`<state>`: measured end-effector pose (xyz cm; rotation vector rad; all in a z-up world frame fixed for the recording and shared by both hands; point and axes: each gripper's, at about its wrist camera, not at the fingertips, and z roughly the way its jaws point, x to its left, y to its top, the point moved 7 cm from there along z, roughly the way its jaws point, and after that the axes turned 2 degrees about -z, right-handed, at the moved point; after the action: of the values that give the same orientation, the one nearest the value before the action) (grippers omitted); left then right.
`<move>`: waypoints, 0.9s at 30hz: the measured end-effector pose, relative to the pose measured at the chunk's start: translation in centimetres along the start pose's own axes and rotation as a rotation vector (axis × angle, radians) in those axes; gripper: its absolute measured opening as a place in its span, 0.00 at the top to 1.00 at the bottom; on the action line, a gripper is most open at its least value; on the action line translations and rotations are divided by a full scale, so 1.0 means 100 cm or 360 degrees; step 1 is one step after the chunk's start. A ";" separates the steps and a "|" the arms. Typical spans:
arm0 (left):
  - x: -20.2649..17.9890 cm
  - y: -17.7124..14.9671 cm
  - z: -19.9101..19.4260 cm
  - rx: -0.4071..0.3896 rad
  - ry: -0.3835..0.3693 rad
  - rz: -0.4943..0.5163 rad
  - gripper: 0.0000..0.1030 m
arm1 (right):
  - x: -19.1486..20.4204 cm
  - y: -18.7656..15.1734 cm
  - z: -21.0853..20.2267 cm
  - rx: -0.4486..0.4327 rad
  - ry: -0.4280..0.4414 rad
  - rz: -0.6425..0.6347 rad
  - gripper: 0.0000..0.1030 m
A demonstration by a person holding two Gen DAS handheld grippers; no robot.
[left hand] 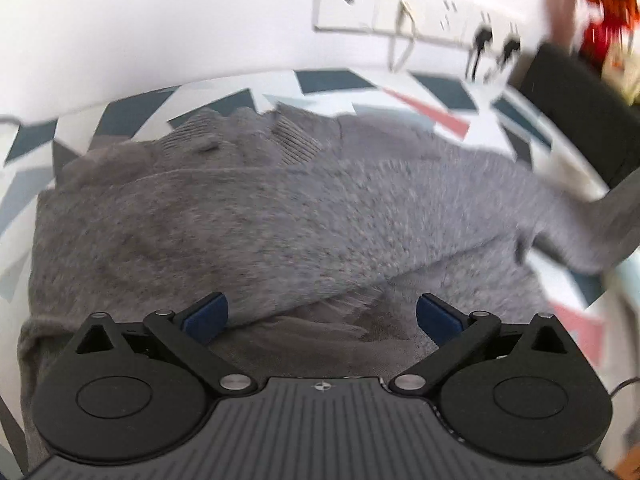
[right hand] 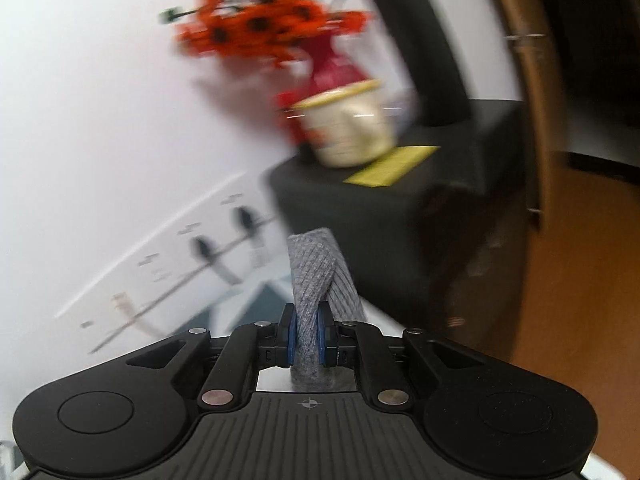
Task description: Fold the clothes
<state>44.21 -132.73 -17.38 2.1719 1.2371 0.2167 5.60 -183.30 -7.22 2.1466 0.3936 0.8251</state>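
Observation:
A grey knitted sweater (left hand: 248, 216) lies spread on a bed cover with a dark blue, white and red pattern (left hand: 336, 82). Its ribbed collar (left hand: 296, 140) points toward the wall. One sleeve (left hand: 568, 216) stretches up and off to the right, blurred. My left gripper (left hand: 322, 314) hovers open just above the sweater's lower part, with nothing between its blue pads (left hand: 206, 316). In the right wrist view my right gripper (right hand: 307, 338) is shut on the ribbed sleeve cuff (right hand: 320, 268), which sticks up past the pads.
A white wall socket strip (left hand: 416, 12) with black plugs (left hand: 482, 38) runs behind the bed. A black cabinet (right hand: 400, 216) at the right carries a cream pot (right hand: 348, 124), orange flowers (right hand: 256, 24) and a yellow pad (right hand: 394, 166). A wooden door (right hand: 536, 120) stands beyond.

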 end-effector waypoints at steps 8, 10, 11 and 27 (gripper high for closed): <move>0.090 0.006 -0.063 -0.0161 -0.0065 -0.0338 0.01 | 0.202 -0.033 0.029 0.0107 0.0469 -0.0491 0.91; 0.117 0.005 -0.078 -0.0203 -0.0050 -0.0438 0.01 | 0.256 -0.058 0.036 0.0199 0.0617 -0.0600 0.91; 0.128 0.004 -0.085 -0.0223 -0.0025 -0.0486 0.01 | 0.283 -0.072 0.040 0.0249 0.0693 -0.0654 0.91; 0.219 -0.024 -0.116 -0.0267 0.0084 -0.0649 0.01 | 0.401 -0.307 0.034 0.0967 0.0950 -0.1069 0.52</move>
<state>49.52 -108.78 -13.02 1.7386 1.5981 0.1987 37.38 -144.76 -15.20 1.9983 1.7473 0.9991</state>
